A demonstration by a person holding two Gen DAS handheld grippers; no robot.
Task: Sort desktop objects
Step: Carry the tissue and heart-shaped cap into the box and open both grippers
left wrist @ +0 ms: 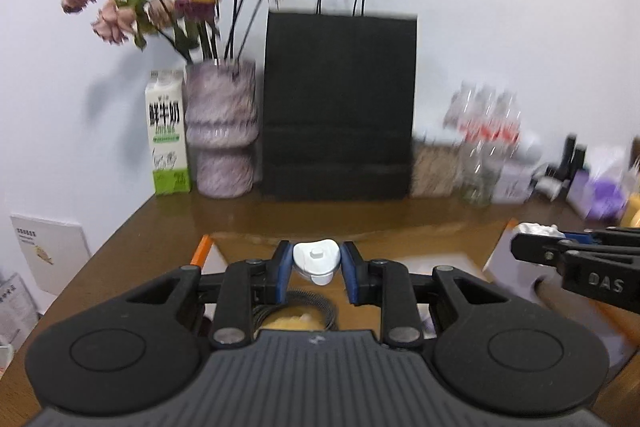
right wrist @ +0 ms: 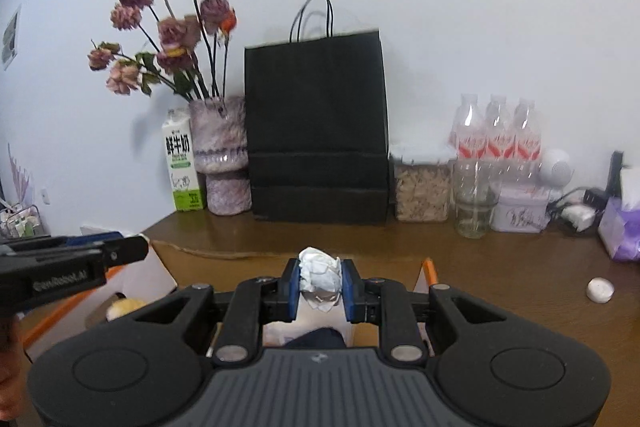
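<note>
the left tool point(left wrist: 317, 269) is clenched on a small white plastic gadget point(left wrist: 317, 260), pinched between its blue pads point(left wrist: 283, 269) and held above the counter point(left wrist: 168, 227); just under it, toward 6 o'clock, a coiled dark cable point(left wrist: 304, 301) and something yellow show inside an open white box point(left wrist: 512, 259) with orange edges; the right tool point(right wrist: 320, 281) is clenched on a crumpled white tissue point(right wrist: 320, 277), held over another compartment of that box; in the right wrist view the left tool pokes in at 9 o'clock; a small white round piece point(right wrist: 600, 289) lies on the counter at 3 o'clock, well apart from the box; along the wall at 12 o'clock stands a black paper bag point(right wrist: 316, 131); at 11 o'clock a vase of dried pink flowers point(right wrist: 220, 155) with a milk carton point(right wrist: 182, 167) touching its left side; at 1 o'clock a clear container point(right wrist: 420, 183) of tan flakes, a glass point(right wrist: 474, 207), and bottles point(right wrist: 496, 135) with red labels behind it; a purple tissue pack point(right wrist: 622, 227) sits at 3 o'clock by the edge.
</note>
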